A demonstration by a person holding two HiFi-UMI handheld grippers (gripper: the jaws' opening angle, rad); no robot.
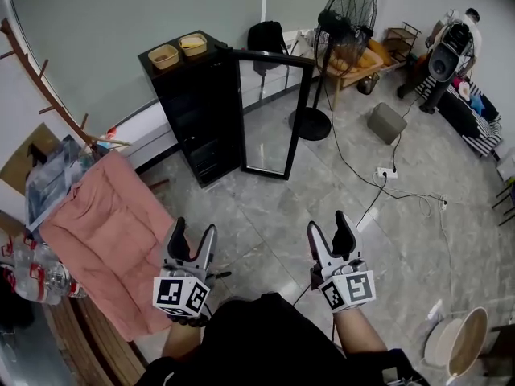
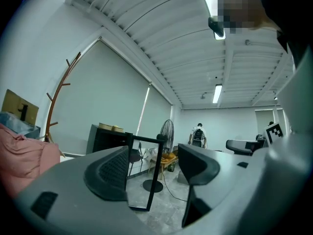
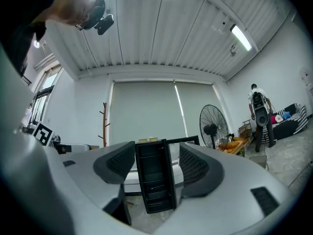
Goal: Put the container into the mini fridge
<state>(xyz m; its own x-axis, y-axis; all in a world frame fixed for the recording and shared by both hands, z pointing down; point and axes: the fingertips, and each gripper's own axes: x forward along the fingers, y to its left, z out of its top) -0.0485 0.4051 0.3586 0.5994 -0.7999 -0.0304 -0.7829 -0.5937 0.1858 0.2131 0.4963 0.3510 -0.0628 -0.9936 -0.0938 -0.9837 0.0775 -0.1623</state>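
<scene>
The mini fridge (image 1: 201,111), tall and black, is seen standing against the wall, with its glass-paned door (image 1: 269,115) swung wide open to the right of the cabinet. Two tan containers (image 1: 163,55) are set side by side on top of the mini fridge; which of them is meant by the task cannot be told. Dark shelves are shown inside the cabinet in the right gripper view.

The left hand-held gripper (image 1: 194,230) is held level well in front of the mini fridge, over the grey tiled floor (image 1: 265,207). Its jaws are spread wide apart and nothing is held between them; only the distant door edge is seen through the gap. The right hand-held gripper (image 1: 327,223) is held beside it, also well in front of the mini fridge. Its jaws are likewise parted and empty, with the far-off cabinet framed between them.

A pink cloth (image 1: 109,232) is draped over furniture to the left of the mini fridge, nearer the person. A standing fan (image 1: 350,14) is placed to the right of the mini fridge, just beyond the open door. A white power strip (image 1: 385,172) is laid on the floor further right. A bare wooden coat stand (image 1: 40,79) is seen to the left of the mini fridge, by the wall.
</scene>
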